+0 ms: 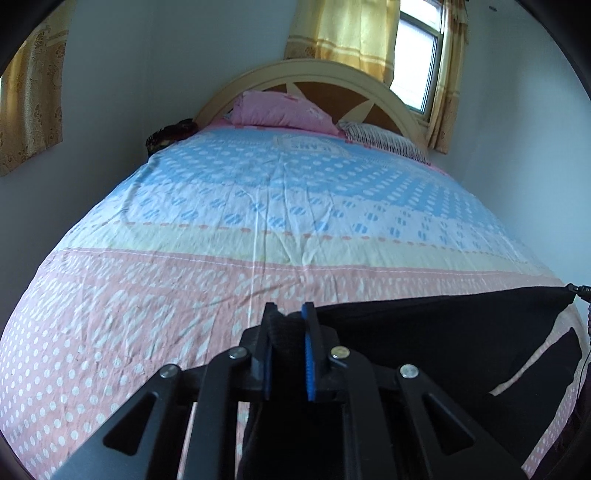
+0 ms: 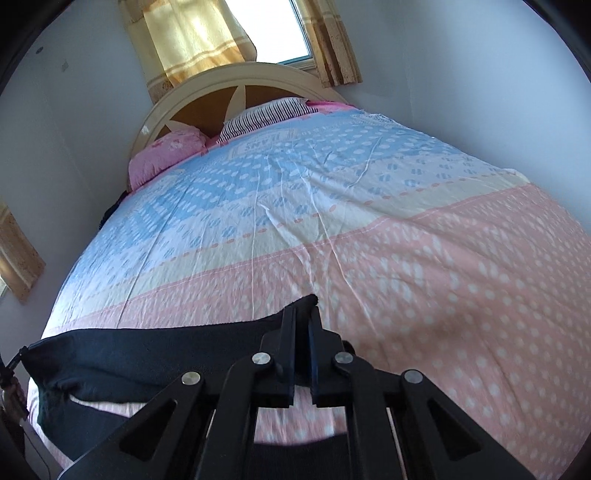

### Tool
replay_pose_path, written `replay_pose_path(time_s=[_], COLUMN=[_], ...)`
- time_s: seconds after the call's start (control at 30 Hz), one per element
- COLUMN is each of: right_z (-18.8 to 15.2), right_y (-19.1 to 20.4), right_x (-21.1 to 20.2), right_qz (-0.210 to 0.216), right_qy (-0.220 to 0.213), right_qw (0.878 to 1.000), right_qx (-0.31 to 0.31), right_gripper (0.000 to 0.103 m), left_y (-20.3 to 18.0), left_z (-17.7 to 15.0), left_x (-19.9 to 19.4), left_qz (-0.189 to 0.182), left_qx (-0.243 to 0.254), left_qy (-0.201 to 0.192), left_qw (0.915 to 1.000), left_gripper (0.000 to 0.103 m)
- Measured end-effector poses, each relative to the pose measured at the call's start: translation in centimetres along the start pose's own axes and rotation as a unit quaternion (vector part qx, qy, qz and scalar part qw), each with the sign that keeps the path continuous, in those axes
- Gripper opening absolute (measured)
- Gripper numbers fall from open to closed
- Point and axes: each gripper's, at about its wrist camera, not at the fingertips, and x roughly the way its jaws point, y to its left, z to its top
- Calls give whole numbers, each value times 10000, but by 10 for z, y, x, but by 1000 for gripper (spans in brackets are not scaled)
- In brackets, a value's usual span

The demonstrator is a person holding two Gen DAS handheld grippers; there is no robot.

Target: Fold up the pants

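Pink and blue dotted bedsheet (image 1: pixel 258 206) covers the bed below a curved headboard (image 1: pixel 321 74). Black pants (image 1: pixel 461 332) hang stretched over the sheet's pink end, far from the headboard: left gripper (image 1: pixel 290 314) and right gripper (image 2: pixel 303 314) each clamp one edge.

Matt black cloth for the pants (image 1: pixel 443 332), soft and lint-free looking, pinched at one end by the left gripper (image 1: pixel 290 314) and at the other by the right gripper (image 2: pixel 303 314), both of matt black plastic with shiny metal rivets and ribbed blue pads on the left jaws. Thin, creased cotton-like bedsheet (image 1: pixel 221 229) with a dull printed finish across the bed; smooth painted wood on the headboard (image 2: pixel 207 79), coarse woven curtains (image 1: pixel 343 33) above.
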Motion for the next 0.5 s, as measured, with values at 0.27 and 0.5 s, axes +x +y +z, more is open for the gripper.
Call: replay_pose_path(time_s=[0.27,0.5], right_z=[-36,-78], right_y=[-20,-37], right_x=[-43,-56], right_qz=[92,27], right_qy=[-109,76], right_qw=[9998,9997], right_qx=[152,214], right_gripper=[5,5], left_y=[8,15], left_z=[-19,-57], left_x=[-41,-71], left_qz=[-263,-450], left_qx=[-123,-120], left_qy=[-371,-421], left_qw=[9989,9980], left_gripper=[14,14])
